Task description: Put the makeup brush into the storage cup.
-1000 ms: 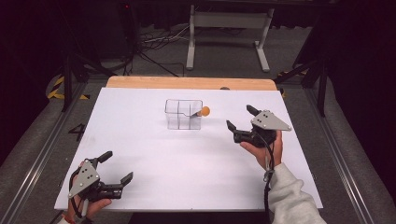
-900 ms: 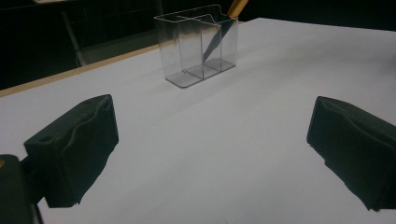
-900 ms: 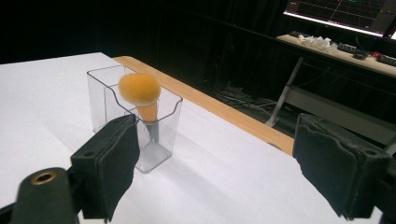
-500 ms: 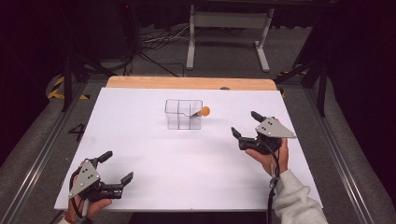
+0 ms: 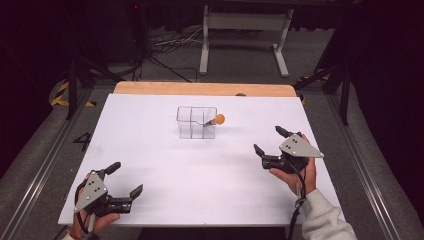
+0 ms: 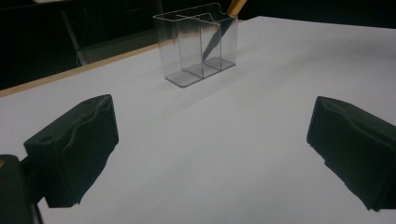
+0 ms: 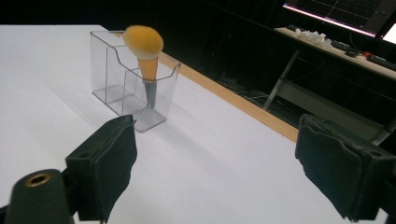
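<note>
A clear holder [image 5: 196, 122] is standing upright on the white tabletop [image 5: 165, 165], a little far of its centre, and an orange brush [image 5: 218, 119] is sitting in the holder's right-hand compartment, handle down and bristle head leaning out over the rim to the right. In the right gripper view the brush [image 7: 144, 51] is tilting with its fluffy head above the holder [image 7: 133, 84] wall. The right gripper [image 5: 270, 145] is hovering to the near right of the holder, well apart from it, held in a hand [image 5: 295, 172] with a pale sleeve [image 5: 325, 220]; its jaws are standing wide apart with nothing between them, and they have just been opening a little further. The left gripper [image 5: 125, 180] is resting at the near left corner of the tabletop, far from the holder, its jaws likewise spread apart and gripping nothing. In the left gripper view the holder [image 6: 198, 44] is showing beyond the open jaws, across bare white surface.
</note>
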Action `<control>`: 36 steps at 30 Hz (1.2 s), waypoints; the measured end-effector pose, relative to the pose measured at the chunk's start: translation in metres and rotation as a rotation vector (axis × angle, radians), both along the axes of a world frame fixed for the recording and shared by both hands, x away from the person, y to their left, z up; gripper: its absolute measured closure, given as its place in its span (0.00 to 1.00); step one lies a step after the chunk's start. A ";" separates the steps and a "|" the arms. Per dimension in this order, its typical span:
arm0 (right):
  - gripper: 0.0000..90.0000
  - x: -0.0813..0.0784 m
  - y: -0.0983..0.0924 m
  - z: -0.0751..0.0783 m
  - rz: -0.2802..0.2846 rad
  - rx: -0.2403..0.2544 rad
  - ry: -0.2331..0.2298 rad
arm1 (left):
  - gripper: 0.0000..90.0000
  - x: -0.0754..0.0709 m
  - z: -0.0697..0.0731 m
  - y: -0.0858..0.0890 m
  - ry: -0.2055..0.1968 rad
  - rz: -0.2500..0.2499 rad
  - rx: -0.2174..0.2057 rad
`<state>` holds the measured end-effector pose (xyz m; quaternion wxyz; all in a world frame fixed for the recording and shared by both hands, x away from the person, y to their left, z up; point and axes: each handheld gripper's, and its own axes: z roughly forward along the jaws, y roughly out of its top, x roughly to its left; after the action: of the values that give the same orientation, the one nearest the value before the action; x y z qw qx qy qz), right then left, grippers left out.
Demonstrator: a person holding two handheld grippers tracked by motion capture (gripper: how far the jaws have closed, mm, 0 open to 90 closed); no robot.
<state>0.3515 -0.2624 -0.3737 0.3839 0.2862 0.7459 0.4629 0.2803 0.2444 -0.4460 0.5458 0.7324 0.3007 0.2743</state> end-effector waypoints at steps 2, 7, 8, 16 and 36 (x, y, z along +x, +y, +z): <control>0.15 -0.002 -0.002 -0.002 0.000 -0.012 -0.002 | 0.03 0.000 0.000 0.000 0.000 -0.001 0.001; 0.15 -0.007 -0.005 -0.006 0.001 -0.020 0.003 | 0.03 0.000 0.000 0.000 0.001 0.000 0.001; 0.15 -0.008 -0.006 -0.007 0.001 -0.026 0.005 | 0.03 0.000 0.000 0.000 0.002 0.000 0.002; 0.14 -0.018 -0.013 -0.020 0.001 -0.056 0.023 | 0.03 0.000 0.000 -0.001 0.000 0.000 0.003; 0.12 -0.039 -0.041 -0.045 -0.012 -0.051 0.071 | 0.03 0.000 -0.001 -0.001 0.001 -0.002 0.005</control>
<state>0.3126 -0.3037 -0.4184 0.3673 0.2970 0.7688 0.4311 0.2806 0.2434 -0.4468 0.5440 0.7342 0.2995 0.2745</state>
